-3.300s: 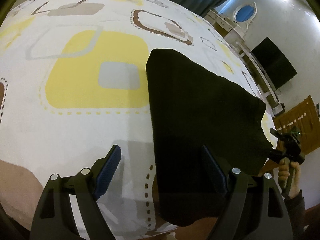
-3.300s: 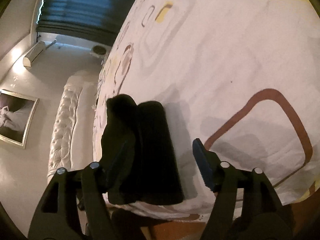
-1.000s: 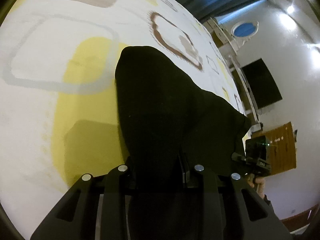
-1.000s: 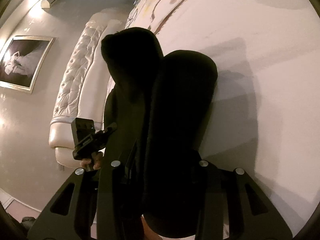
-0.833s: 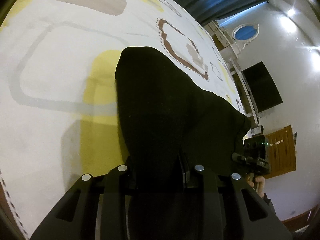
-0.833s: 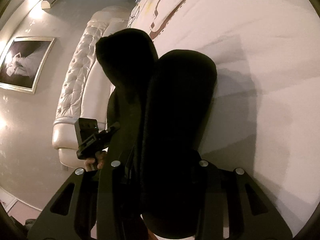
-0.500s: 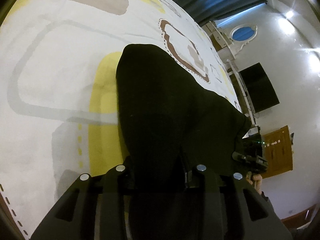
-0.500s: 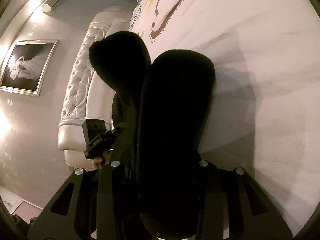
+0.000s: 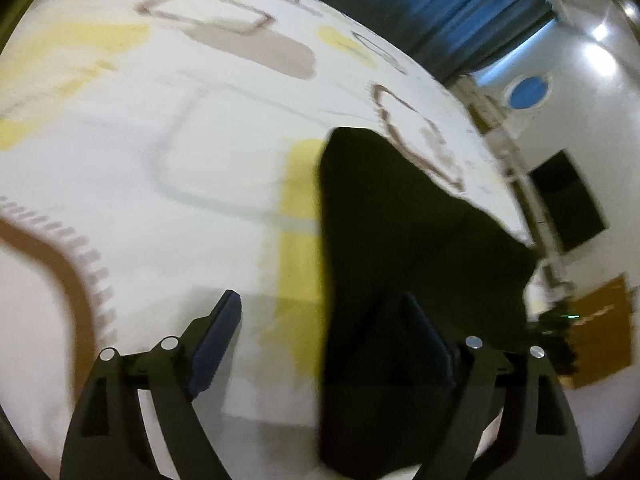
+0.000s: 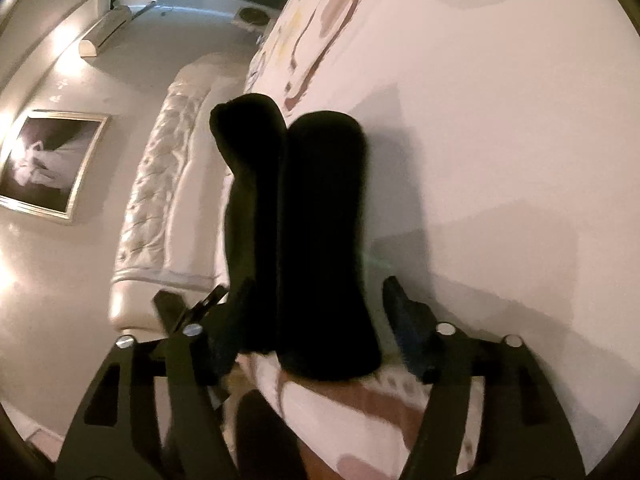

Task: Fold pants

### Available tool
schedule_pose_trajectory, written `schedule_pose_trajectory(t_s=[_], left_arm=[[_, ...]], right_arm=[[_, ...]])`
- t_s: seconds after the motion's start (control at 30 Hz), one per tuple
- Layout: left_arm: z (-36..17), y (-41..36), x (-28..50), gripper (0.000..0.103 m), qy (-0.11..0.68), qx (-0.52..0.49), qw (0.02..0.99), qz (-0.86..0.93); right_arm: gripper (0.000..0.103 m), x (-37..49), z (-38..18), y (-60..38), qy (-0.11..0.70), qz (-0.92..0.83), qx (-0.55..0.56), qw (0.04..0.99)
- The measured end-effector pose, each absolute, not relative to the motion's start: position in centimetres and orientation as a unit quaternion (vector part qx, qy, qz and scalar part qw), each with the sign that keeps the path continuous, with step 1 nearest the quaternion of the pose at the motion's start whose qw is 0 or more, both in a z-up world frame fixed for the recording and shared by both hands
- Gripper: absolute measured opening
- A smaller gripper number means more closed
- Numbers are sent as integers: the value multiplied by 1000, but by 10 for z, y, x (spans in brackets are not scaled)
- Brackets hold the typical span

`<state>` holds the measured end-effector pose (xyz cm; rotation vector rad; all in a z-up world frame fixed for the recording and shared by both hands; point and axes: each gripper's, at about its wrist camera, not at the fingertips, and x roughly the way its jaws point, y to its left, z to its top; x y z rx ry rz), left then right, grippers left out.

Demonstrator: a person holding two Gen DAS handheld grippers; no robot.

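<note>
The black pants (image 9: 408,256) lie folded in a thick bundle on the patterned bedsheet (image 9: 160,128). My left gripper (image 9: 324,320) has its jaws opening. Its left blue pad (image 9: 218,332) stands off the cloth over bare sheet, and its right finger is over the bundle's near end. In the right wrist view the pants (image 10: 320,220) show as two dark rolls side by side near the bed's edge. My right gripper (image 10: 318,312) straddles their near end, its jaws opening, with a gap between the right pad (image 10: 404,320) and the cloth.
A tufted white headboard (image 10: 160,200) and a framed picture (image 10: 44,164) are to the left in the right wrist view. Dark curtains (image 9: 460,12), a black screen (image 9: 568,200) and a wooden door (image 9: 600,332) stand beyond the bed. The bed's edge (image 10: 360,400) is just below my right gripper.
Both grippers were shut on the pants' near end; both now have their jaws spread and have drawn back a little. The pants rest on the sheet.
</note>
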<state>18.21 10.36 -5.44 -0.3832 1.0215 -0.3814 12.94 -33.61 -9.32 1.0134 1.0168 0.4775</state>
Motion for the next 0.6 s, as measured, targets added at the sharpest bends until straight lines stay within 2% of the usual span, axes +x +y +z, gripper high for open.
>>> schedule_pose_trajectory(t_s=[0.03, 0.2, 0.4, 0.6], left_arm=[[-53, 106, 171, 82, 477, -168, 846, -170], [-50, 102, 112, 83, 458, -119, 871, -131], [-47, 88, 64, 85, 442, -125, 880, -120], [-47, 69, 40, 85, 435, -125, 883, -124]], right_arm=[[74, 120, -90, -336, 462, 204, 452, 735], [75, 76, -73, -310, 476, 136, 361, 791], [79, 37, -59, -262, 481, 71, 246, 839], [80, 17, -59, -231, 480, 46, 188, 856]])
